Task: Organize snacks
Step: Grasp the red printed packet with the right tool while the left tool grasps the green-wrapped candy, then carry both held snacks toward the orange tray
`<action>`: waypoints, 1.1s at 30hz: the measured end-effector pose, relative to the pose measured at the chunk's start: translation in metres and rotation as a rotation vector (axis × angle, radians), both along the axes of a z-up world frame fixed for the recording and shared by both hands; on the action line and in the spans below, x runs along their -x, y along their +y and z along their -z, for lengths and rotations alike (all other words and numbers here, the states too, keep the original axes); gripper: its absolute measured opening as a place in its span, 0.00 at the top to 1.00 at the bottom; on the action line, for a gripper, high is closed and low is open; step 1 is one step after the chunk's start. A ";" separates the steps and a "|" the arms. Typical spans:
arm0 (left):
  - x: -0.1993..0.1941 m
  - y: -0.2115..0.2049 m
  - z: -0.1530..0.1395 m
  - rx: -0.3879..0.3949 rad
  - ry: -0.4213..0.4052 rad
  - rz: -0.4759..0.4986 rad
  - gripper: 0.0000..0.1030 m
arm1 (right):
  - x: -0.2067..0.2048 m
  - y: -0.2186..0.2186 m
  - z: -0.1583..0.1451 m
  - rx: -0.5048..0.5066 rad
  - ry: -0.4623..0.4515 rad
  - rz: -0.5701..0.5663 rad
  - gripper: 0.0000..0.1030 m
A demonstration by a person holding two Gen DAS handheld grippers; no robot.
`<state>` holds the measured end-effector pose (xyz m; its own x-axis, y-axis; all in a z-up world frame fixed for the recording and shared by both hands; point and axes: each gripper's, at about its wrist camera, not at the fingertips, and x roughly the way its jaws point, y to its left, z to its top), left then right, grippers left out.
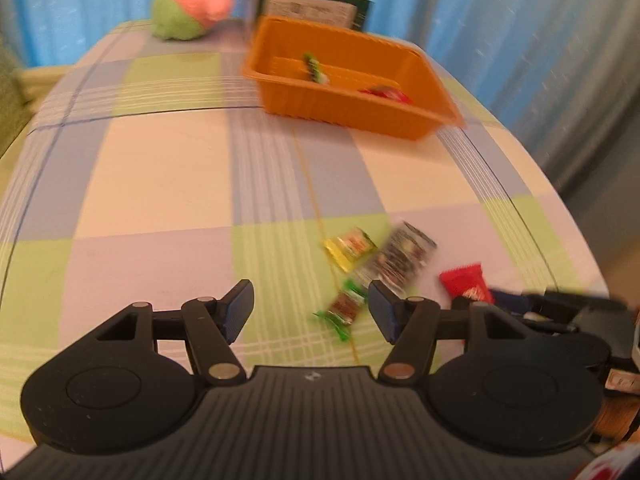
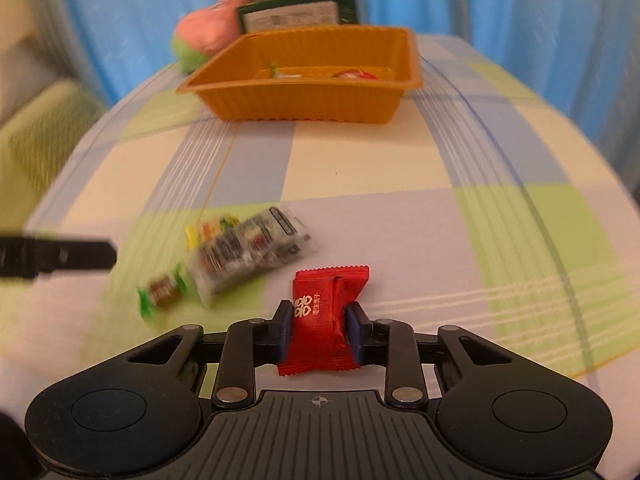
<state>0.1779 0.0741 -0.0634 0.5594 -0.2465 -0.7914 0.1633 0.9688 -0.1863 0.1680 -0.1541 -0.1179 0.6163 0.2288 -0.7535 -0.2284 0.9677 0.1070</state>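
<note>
A checked cloth (image 2: 360, 184) in pale green, lilac, blue and cream is covering the bench. An orange tray (image 2: 304, 96) is glowing in the upper middle of the frame, a pink and green plush toy (image 1: 192, 4) sitting behind it against blue curtains (image 1: 500, 0). Lower down, a red wrapper (image 2: 320, 320) with white print is showing between black jaws with dark blue pads (image 2: 354, 332). Left of it are lying a clear packet (image 2: 248, 256) with dark print, a yellow sweet (image 1: 348, 248) and a green-ended brown sweet (image 1: 344, 308).
</note>
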 end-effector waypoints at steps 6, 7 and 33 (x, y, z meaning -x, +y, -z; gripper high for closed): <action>-0.006 -0.026 0.021 -0.106 0.026 0.219 0.51 | 0.009 -0.012 0.008 0.015 -0.011 -0.017 0.72; -0.007 -0.029 0.024 -0.128 0.025 0.243 0.54 | 0.009 -0.013 0.008 0.015 -0.011 -0.016 0.72; 0.004 -0.031 0.016 -0.084 0.011 0.089 0.83 | 0.016 -0.017 -0.005 0.044 -0.063 -0.026 0.73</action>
